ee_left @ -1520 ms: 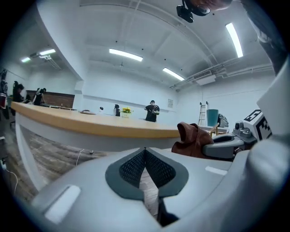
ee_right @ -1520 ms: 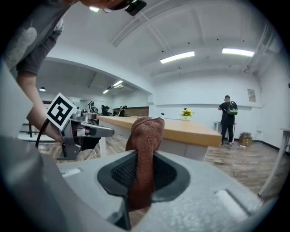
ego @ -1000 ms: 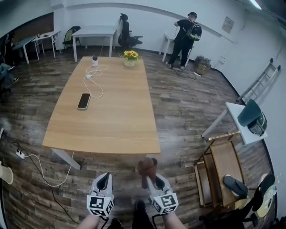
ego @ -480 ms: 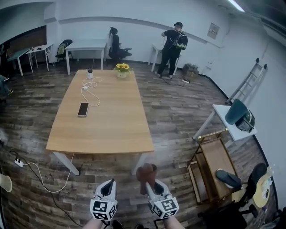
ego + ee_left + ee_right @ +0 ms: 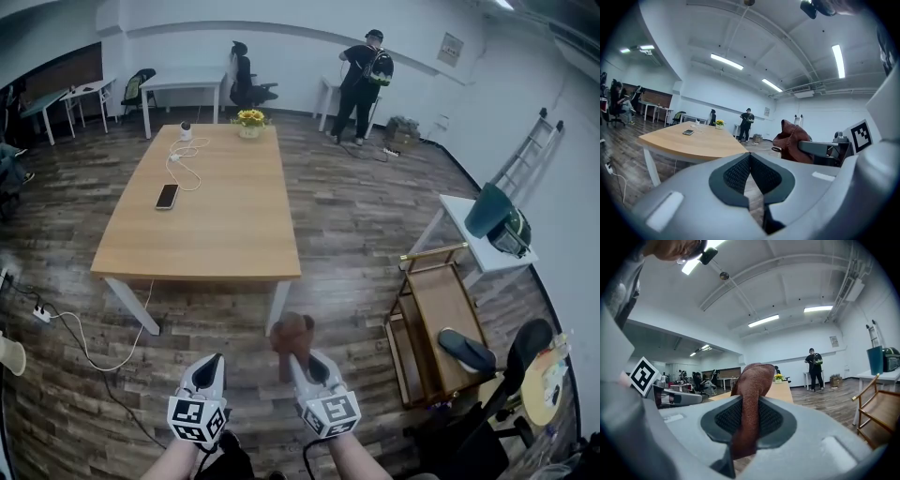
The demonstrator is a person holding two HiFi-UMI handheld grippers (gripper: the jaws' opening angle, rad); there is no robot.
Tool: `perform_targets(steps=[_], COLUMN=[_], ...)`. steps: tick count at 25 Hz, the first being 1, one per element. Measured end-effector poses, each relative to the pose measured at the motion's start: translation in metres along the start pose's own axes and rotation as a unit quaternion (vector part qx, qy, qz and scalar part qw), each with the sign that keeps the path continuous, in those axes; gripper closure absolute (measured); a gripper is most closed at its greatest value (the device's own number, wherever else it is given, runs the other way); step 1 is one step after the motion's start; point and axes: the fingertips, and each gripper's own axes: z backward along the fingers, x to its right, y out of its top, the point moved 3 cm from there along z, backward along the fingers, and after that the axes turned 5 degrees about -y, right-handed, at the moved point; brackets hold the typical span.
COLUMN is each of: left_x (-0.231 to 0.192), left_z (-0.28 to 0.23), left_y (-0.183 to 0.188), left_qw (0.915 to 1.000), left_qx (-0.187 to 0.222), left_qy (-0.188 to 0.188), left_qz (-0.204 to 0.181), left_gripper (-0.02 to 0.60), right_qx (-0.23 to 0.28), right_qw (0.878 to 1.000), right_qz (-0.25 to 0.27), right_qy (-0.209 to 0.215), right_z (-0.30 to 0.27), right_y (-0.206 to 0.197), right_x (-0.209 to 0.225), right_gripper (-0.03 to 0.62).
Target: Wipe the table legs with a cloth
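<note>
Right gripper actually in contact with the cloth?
Touching. The right gripper view shows the brown cloth pinched between the jaws of the right gripper, with its end sticking up above them.

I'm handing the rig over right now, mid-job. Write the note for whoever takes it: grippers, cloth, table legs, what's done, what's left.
Left gripper: shut, empty, held low beside the right one.
Right gripper: shut on the brown cloth, which sticks up past the jaws.
Table: ahead of both grippers. Its near right leg is closest to the cloth; the near left leg is farther left. The far legs are hidden under the top.
Done: cloth gripped. It touches no leg.
Left: wipe the legs, probably the near right one first.
</note>
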Motion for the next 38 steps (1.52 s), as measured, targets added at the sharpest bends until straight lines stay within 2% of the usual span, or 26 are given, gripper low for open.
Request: perform_targets(steps=[7, 15, 19, 24, 32, 38], left_x=[0.074, 0.126, 0.143, 0.149, 0.138, 0.122], left_z=[0.034, 0.084, 0.109, 0.129, 0.155, 0.186], left_y=[-0.004, -0.019, -0.028, -0.035, -0.045, -0.040], left_qw=[0.9993, 0.9996, 0.9996, 0.9996, 0.9999, 0.9998], left_qx=[0.011, 0.024, 0.019, 0.015, 0.012, 0.009], left_qy=[-0.014, 0.005, 0.005, 0.005, 0.003, -0.013], left_qz=[-0.033, -0.013, -0.019, -0.024, -0.006, -0.009], left_gripper=[0.562, 0.563, 0.562, 0.562, 0.562, 0.563], right_qx=[0.005, -0.004, -0.004, -0.013, -0.038, -0.048], right_qw=[1.000, 1.000, 1.000, 1.000, 0.999, 0.999], right_qz=[-0.002, -0.002, 0.001, -0.001, 0.009, 0.021], right_qy=[0.006, 0.017, 0.026, 0.018, 0.002, 0.001], right_z=[0.079, 0.154, 0.178, 0.192, 0.206, 0.205], right_y=[-0.003, -0.013, -0.016, -0.021, -0.031, -0.028], right_x=[0.007, -0.001, -0.013, -0.021, -0.040, -0.081], right_gripper=[0.530, 0.530, 0.530, 0.530, 0.530, 0.530])
